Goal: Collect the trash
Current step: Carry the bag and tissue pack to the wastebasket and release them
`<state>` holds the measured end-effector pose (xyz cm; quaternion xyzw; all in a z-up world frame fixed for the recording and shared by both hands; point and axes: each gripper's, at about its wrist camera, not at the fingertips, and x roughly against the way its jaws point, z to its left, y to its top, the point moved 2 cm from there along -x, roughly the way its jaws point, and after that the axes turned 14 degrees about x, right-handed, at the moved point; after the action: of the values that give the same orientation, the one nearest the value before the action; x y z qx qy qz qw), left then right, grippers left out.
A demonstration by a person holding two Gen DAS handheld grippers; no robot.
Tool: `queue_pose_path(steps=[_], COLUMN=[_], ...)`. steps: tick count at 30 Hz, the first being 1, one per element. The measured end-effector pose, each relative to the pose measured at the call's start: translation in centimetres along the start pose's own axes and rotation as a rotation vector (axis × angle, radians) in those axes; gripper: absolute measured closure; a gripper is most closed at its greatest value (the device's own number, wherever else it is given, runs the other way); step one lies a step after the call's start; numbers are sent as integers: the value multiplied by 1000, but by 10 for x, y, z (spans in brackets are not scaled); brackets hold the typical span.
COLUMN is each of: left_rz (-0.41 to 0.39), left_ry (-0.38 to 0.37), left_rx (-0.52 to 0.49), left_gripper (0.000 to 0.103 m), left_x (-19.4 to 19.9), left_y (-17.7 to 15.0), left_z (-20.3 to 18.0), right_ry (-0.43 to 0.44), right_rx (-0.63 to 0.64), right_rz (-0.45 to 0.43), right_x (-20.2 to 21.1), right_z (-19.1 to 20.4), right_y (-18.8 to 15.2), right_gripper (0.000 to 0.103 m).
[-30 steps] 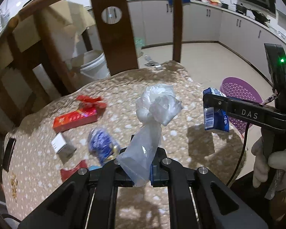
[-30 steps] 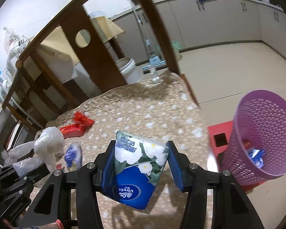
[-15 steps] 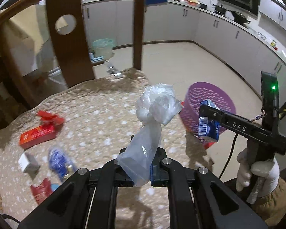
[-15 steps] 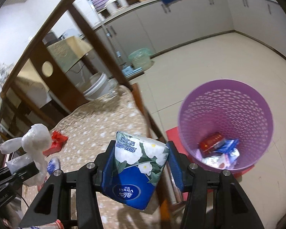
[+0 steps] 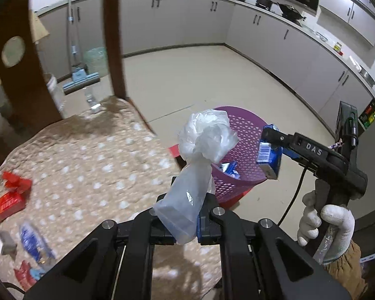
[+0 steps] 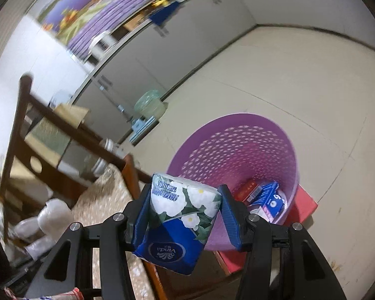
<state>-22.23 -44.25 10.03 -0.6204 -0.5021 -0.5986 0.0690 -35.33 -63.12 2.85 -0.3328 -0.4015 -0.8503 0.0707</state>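
My left gripper (image 5: 185, 222) is shut on a crumpled clear plastic bag (image 5: 200, 155), held over the table's right edge. My right gripper (image 6: 183, 215) is shut on a blue and white Vinda tissue pack (image 6: 180, 220), held just above the near rim of the purple mesh trash basket (image 6: 242, 150). The pack (image 5: 268, 157) and right gripper also show in the left wrist view, over the basket (image 5: 240, 135). The basket holds a red box (image 6: 247, 190) and a blue packet (image 6: 267, 197). A red box (image 5: 7, 203), a blue wrapper (image 5: 33, 242) and a small grey box (image 5: 5, 241) lie on the table.
The table has a beige dotted cloth (image 5: 87, 165). A dark wooden chair back (image 5: 112, 35) stands at its far side. The basket stands on a red mat (image 6: 305, 205) on the tiled floor. Grey kitchen cabinets (image 5: 275, 40) line the walls. A mop (image 5: 80, 80) leans beyond the chair.
Both grippers have swung right, away from the table toward the basket. The tissue pack has moved from over the table to above the basket's rim.
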Motion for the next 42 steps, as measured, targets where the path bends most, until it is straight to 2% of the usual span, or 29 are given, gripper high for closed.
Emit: queue_pose_path(steps=[5, 10, 17, 19, 20, 21, 23, 28, 37, 42], left_rz=[31, 52, 102, 106, 108, 108, 83, 73, 11, -10], left_ry=[-17, -26, -45, -49, -48, -48, -48, -37, 14, 37], left_rx=[-43, -71, -58, -54, -50, -45, -28, -31, -35, 29], left_gripper=[94, 94, 94, 90, 80, 64, 49, 48, 41, 36], left_x=[-25, -46, -85, -92, -94, -96, -93, -86, -45, -19], left_y=[8, 15, 28, 31, 32, 33, 33, 27, 0, -13], left_z=[-30, -53, -72, -75, -75, -74, -70, -60, -35, -2], right_ry=[-6, -40, -33, -29, -32, -41, -45, -43, -66, -124], right_rx=[-79, -95, -144, -157, -161, -163, -167, -158, -52, 69], right_rz=[-16, -28, -31, -31, -35, -38, -45, -40, -42, -104], right_x=[-3, -7, -13, -14, -14, -14, -14, -15, -17, -14], right_z=[-28, -41, -59, -61, -63, -64, -65, -61, -23, 11], right_y=[6, 10, 15, 16, 16, 16, 18, 20, 19, 16], right_gripper=[46, 46, 45, 44, 42, 39, 36, 36, 36, 36])
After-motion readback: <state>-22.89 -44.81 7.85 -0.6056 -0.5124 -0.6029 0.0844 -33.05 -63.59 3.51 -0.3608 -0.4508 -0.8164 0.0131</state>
